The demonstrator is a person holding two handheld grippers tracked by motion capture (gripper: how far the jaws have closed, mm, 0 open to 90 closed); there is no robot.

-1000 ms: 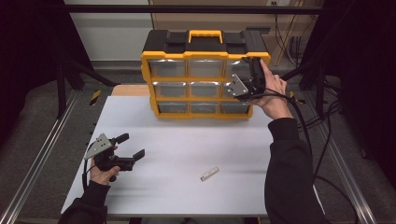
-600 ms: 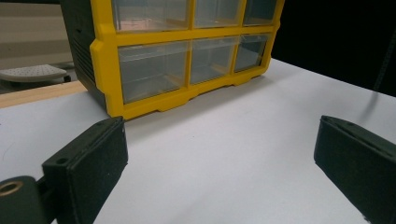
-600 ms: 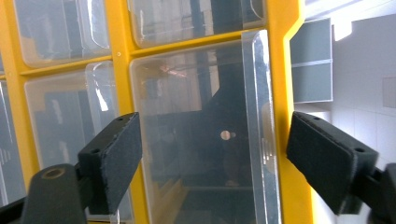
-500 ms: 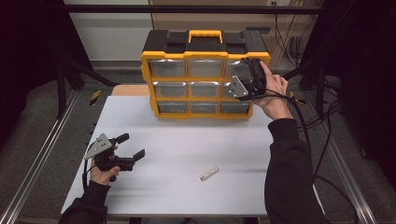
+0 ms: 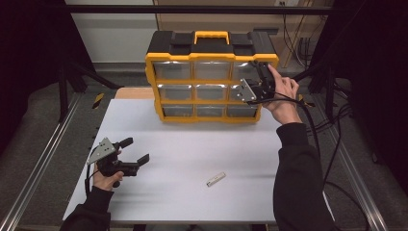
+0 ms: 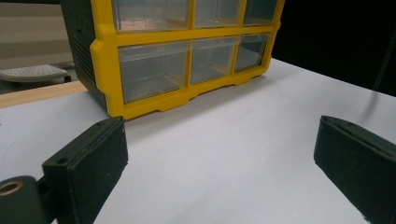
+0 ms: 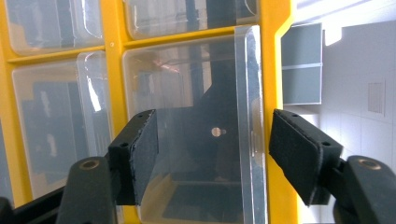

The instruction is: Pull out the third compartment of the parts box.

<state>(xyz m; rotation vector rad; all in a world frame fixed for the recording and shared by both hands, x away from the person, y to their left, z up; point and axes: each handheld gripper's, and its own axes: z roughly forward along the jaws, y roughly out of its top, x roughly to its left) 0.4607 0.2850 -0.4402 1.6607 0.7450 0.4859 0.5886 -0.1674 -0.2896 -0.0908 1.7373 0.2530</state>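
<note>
Closing in on a clear drawer (image 7: 205, 140), the right hand-held gripper (image 7: 212, 158) has just been narrowing its jaws, while the hand itself sits where it did a second ago. Seen from the right gripper view, the drawer front stands between the two black pads: one pad lies over the clear face and the other reaches just past the drawer's raised edge, beside the yellow frame. I cannot see either pad pressing yet, so the jaws read as partly apart with the drawer between them. My reading is that a grip on this drawer is being set up so it can be pulled out; the pull itself is not yet begun.

That drawer belongs to the right-hand column of the yellow organiser (image 5: 211, 82), which stands at the far side of the desk (image 5: 192, 202), directly ahead of the right hand-held gripper (image 5: 255, 89).

Well apart from it, the left hand-held gripper (image 5: 137, 150) rests low near the desk's near left corner, jaws wide and empty. A small pale piece (image 5: 216, 179) lies on the desk between the two.

No brand, label or readable writing shows.
</note>
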